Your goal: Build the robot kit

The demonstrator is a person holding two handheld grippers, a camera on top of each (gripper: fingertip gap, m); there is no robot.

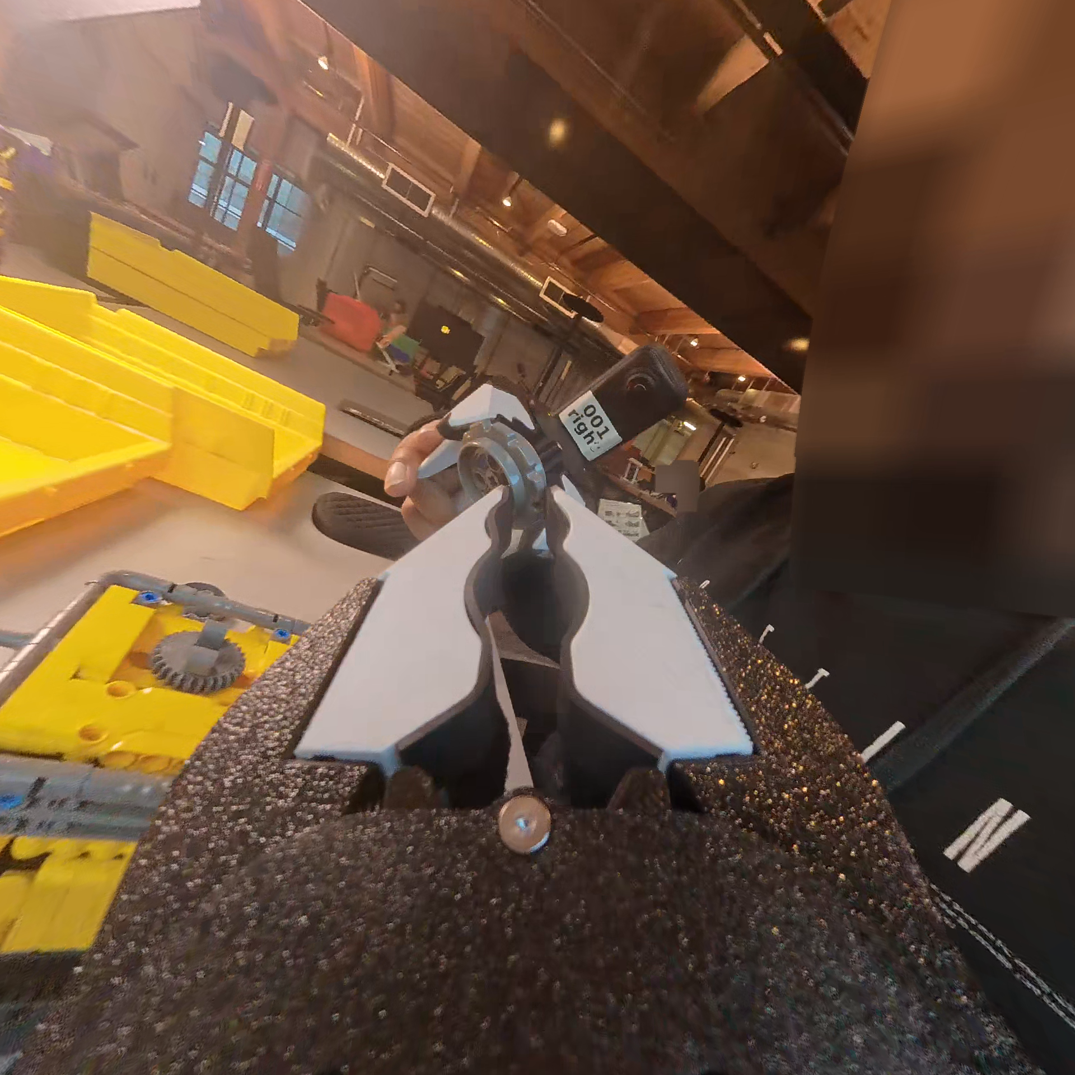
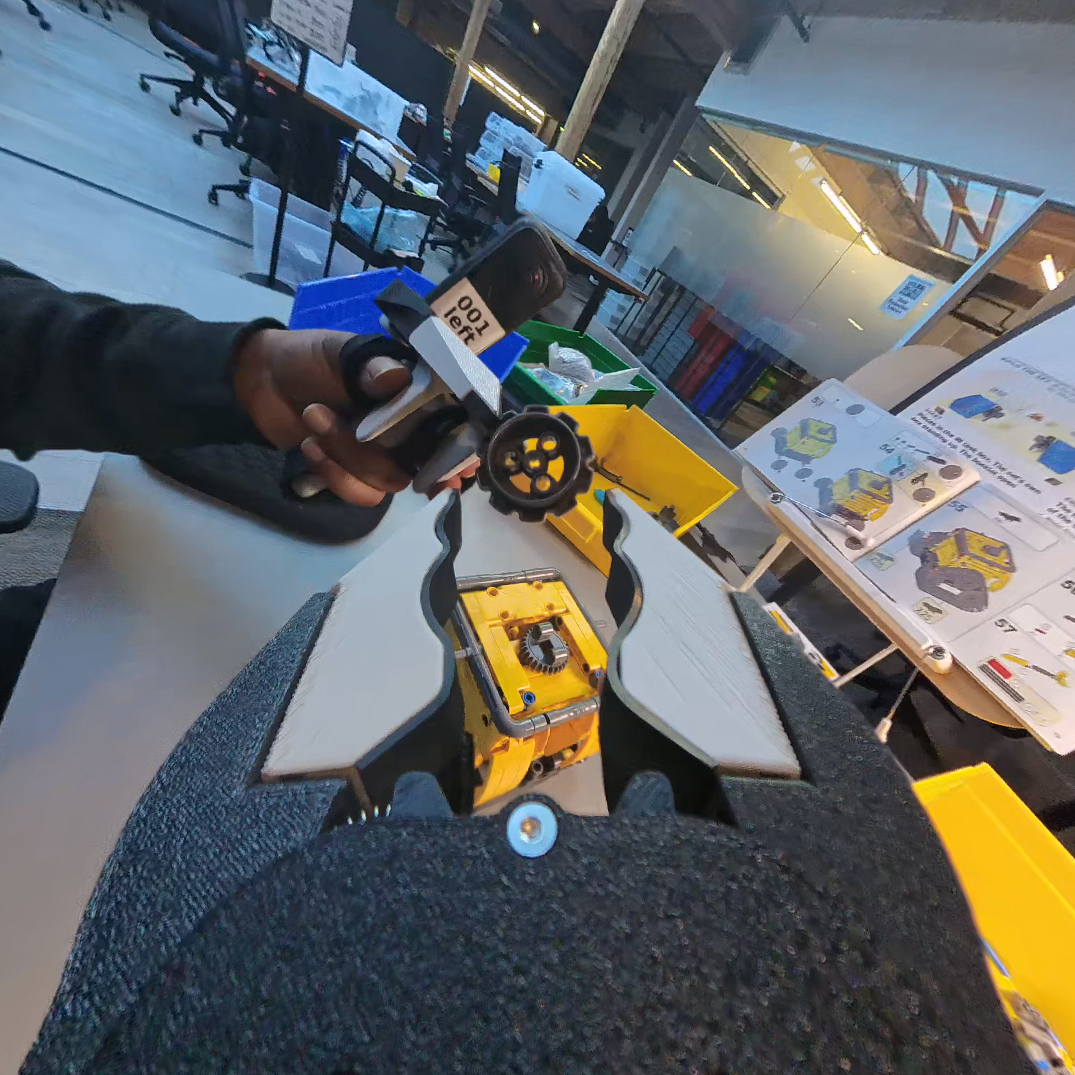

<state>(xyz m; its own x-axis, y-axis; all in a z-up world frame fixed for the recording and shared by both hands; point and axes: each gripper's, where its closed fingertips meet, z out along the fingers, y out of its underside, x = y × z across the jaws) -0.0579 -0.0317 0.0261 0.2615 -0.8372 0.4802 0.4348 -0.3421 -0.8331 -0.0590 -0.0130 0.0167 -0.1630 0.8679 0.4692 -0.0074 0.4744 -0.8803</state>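
My left gripper is shut on a round grey toothed wheel and holds it up in the air by its rim. In the right wrist view the same wheel looks dark and has several round holes, and it hangs from the left gripper, which a hand holds. My right gripper is open and empty just below the wheel, without touching it. A yellow brick model with a grey gear on top lies on the table under the right gripper; it also shows in the left wrist view.
An open instruction booklet rests on a stand at the right. A yellow bin, a green bin and a blue bin stand behind the wheel. Several yellow bins lie at the left. A dark sleeve crosses the table. The grippers are tip to tip, or close to it.
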